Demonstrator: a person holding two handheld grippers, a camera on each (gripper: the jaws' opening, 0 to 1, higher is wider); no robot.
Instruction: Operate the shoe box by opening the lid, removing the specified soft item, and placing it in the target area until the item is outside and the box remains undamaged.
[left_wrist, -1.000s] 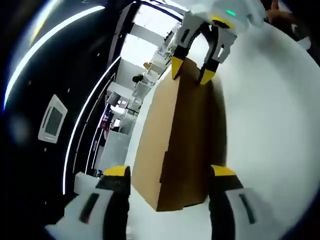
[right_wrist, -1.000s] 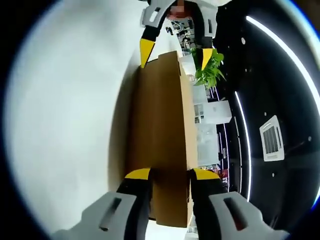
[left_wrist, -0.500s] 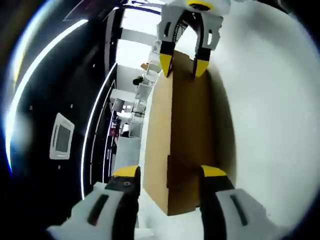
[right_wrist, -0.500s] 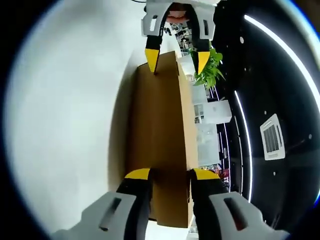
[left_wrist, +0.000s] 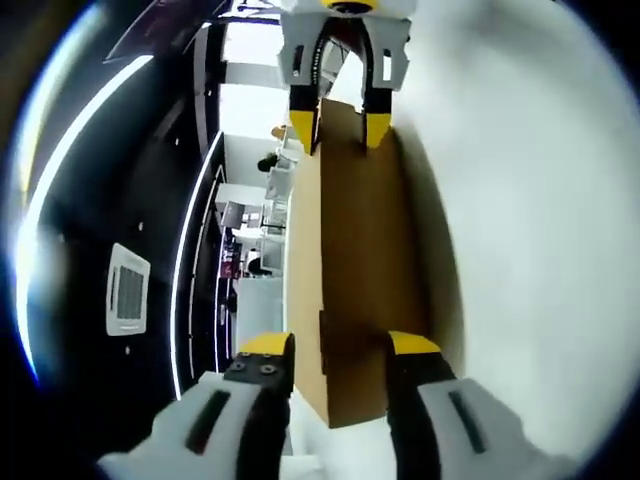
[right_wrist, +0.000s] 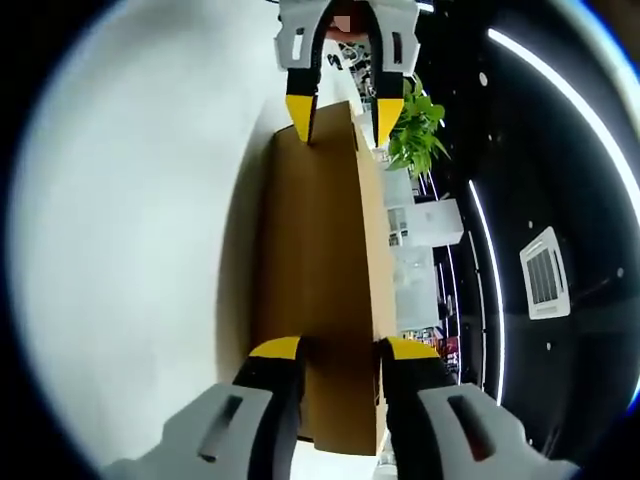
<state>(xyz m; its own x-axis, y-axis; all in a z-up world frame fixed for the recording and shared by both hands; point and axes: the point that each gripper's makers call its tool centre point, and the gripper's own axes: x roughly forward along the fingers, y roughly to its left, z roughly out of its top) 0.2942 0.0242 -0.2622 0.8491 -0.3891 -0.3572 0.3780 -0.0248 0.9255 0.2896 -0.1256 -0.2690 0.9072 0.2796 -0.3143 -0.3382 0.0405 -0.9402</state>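
A brown cardboard shoe box (left_wrist: 355, 250) lies shut on the white table (left_wrist: 520, 220), seen lengthwise. My left gripper (left_wrist: 339, 345) has its yellow-tipped jaws pressed on either side of the box's near end. The right gripper (left_wrist: 340, 127) clamps the far end at the top of the left gripper view. In the right gripper view the same box (right_wrist: 315, 270) runs away from my right gripper (right_wrist: 340, 348), which is shut across its near end. The left gripper (right_wrist: 345, 112) holds the far end. What is inside the box is hidden.
The white table (right_wrist: 130, 230) spreads wide beside the box. A green plant (right_wrist: 415, 125) and white furniture (right_wrist: 425, 225) stand beyond the table edge. A dark ceiling with light strips (left_wrist: 190, 270) and a vent (left_wrist: 128, 290) lies further off.
My left gripper's jaws have closed inward onto the box end, and its view has swung into line with the box. The right gripper has held still.
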